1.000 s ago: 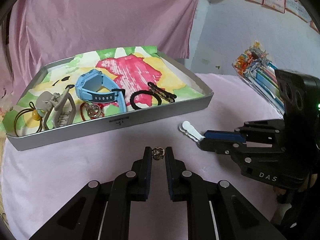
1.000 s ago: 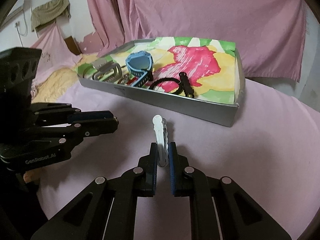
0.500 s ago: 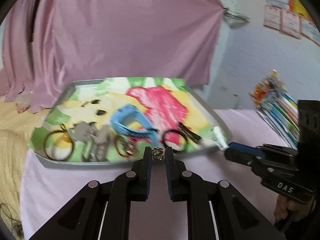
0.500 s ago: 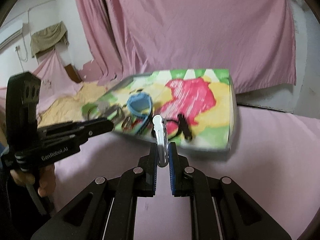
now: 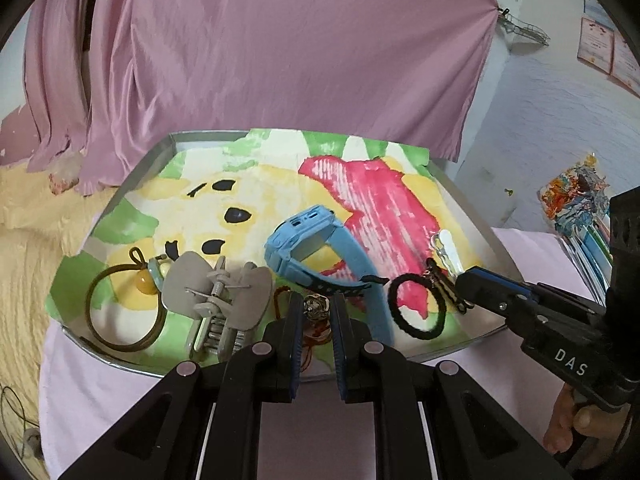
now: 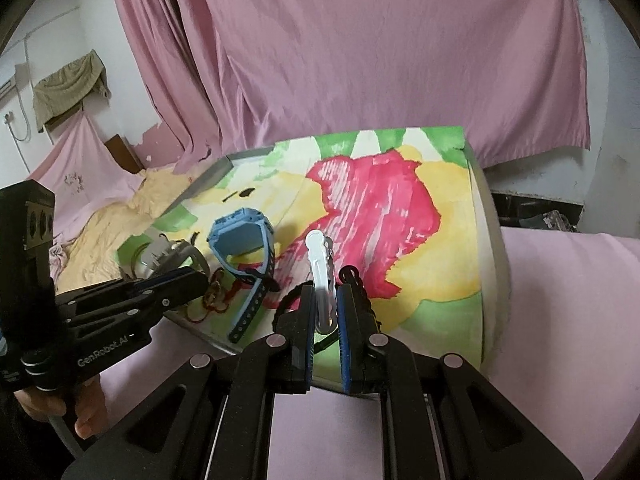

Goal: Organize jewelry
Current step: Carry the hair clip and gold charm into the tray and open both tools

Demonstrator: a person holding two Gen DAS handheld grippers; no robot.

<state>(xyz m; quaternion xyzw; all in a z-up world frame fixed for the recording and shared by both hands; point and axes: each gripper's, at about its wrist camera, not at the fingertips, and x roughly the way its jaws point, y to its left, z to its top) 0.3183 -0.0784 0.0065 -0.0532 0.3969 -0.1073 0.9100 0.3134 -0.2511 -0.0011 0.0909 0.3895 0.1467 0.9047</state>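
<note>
Red cord [image 5: 316, 336] half behind jaws

**Pink-covered surface, one tray on it**

Support is a flat surface under a pale pink cloth [image 5: 316, 424], smooth, bare along the near side. A shallow grey metal tray [image 5: 476, 216] sits directly on the cloth, lined with paper painted green, yellow and red. At the far right edge of the cloth, a stack of colourful packets [image 5: 580, 204]. Left of the surface, rumpled yellow fabric [image 5: 24, 240]; whether it rests on the same support is unclear.
</note>
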